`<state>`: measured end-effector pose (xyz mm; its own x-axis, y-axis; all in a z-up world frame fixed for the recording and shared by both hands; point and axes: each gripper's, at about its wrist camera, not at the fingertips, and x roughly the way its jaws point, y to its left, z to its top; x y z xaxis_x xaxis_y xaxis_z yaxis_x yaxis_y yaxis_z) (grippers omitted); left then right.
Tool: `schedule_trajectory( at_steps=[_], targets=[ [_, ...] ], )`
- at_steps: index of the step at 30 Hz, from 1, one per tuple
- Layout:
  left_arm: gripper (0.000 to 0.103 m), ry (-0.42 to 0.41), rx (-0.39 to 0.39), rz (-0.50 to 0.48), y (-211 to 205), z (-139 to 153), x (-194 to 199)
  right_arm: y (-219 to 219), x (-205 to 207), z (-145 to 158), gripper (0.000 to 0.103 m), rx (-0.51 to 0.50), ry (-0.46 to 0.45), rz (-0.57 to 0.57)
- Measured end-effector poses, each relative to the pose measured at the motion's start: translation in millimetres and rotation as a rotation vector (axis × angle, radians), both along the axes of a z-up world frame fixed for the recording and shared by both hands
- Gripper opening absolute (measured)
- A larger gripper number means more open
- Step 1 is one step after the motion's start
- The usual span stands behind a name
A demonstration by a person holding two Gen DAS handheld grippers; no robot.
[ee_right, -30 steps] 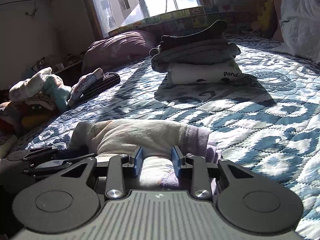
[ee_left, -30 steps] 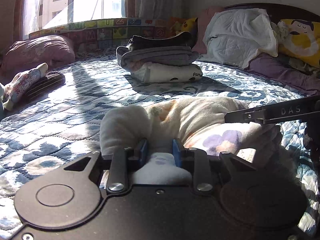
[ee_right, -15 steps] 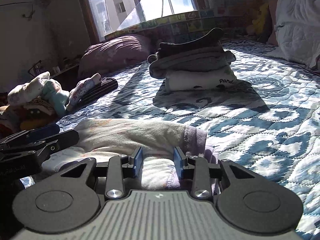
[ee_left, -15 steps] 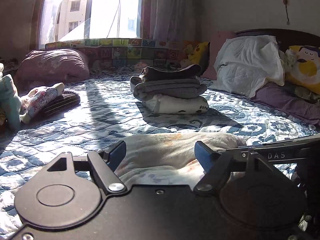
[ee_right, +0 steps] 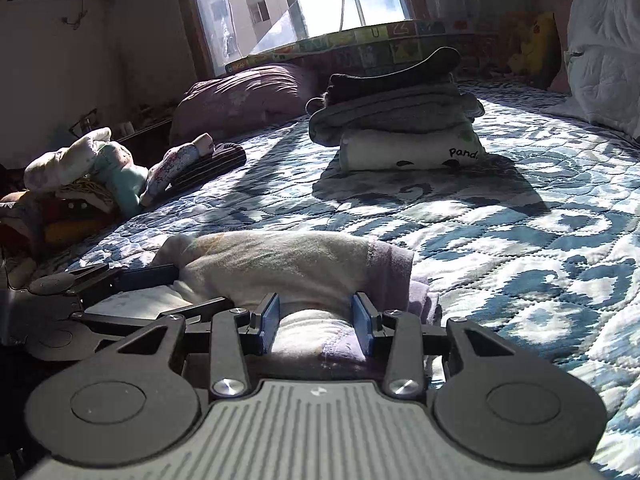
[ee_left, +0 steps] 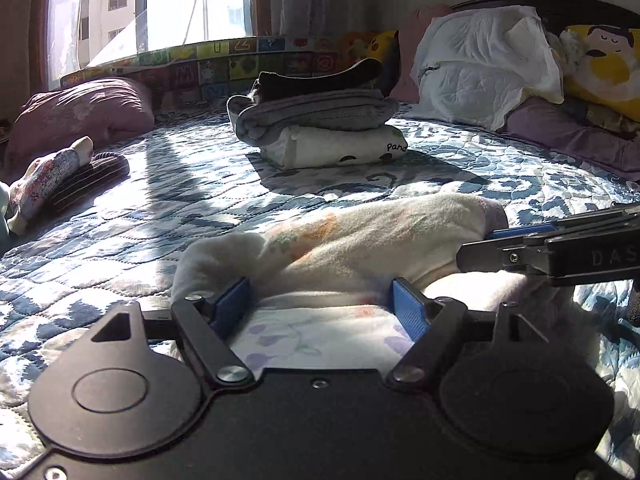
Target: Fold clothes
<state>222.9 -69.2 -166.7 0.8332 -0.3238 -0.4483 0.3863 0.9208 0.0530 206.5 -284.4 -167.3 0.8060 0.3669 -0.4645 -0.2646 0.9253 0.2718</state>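
Observation:
A cream fleece garment (ee_left: pixel 380 232) with a faint flower print and a purple cuff lies folded into a thick roll on the blue-and-white quilt (ee_left: pixel 160 200). My left gripper (ee_left: pixel 320 308) is open, its blue pads wide apart on either side of the garment's near edge and gripping nothing. In from the right, my right gripper (ee_left: pixel 476 246) reaches to the cuff end. In the right wrist view the right gripper (ee_right: pixel 316 320) is shut on a bulge of the garment (ee_right: pixel 280 264) next to the purple cuff. The left gripper (ee_right: pixel 200 286) shows at the left, fingers spread.
A stack of folded clothes (ee_left: pixel 320 120) stands mid-bed, a white panda-print piece at its bottom. Unfolded clothes (ee_right: pixel 88 176) are piled at the left edge. A purple pillow (ee_left: pixel 80 116) lies by the window, and white bedding (ee_left: pixel 480 64) leans on the headboard.
One second ago my left gripper was shut on the garment. It has opened wide and let go, then dropped lower toward the roll. The right gripper has kept its hold.

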Motion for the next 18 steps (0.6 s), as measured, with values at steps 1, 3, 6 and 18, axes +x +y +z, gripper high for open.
schedule_trajectory(
  at_steps=[1, 3, 6, 18],
  targets=[
    [0.076, 0.001, 0.0, -0.001, 0, 0, 0, 0, 0, 0, 0.04, -0.001, -0.003, 0.0],
    [0.076, -0.005, 0.001, -0.002, 1, 0, -2, 3, -4, 1, 0.04, -0.02, -0.019, -0.005],
    [0.076, -0.02, -0.059, -0.026, 15, 14, -10, 0, -20, 9, 0.042, 0.001, -0.052, -0.051],
    [0.078, 0.18, -0.633, 0.173, 124, 46, -24, -51, -41, -1, 0.085, 0.359, 0.088, -0.21]
  ],
)
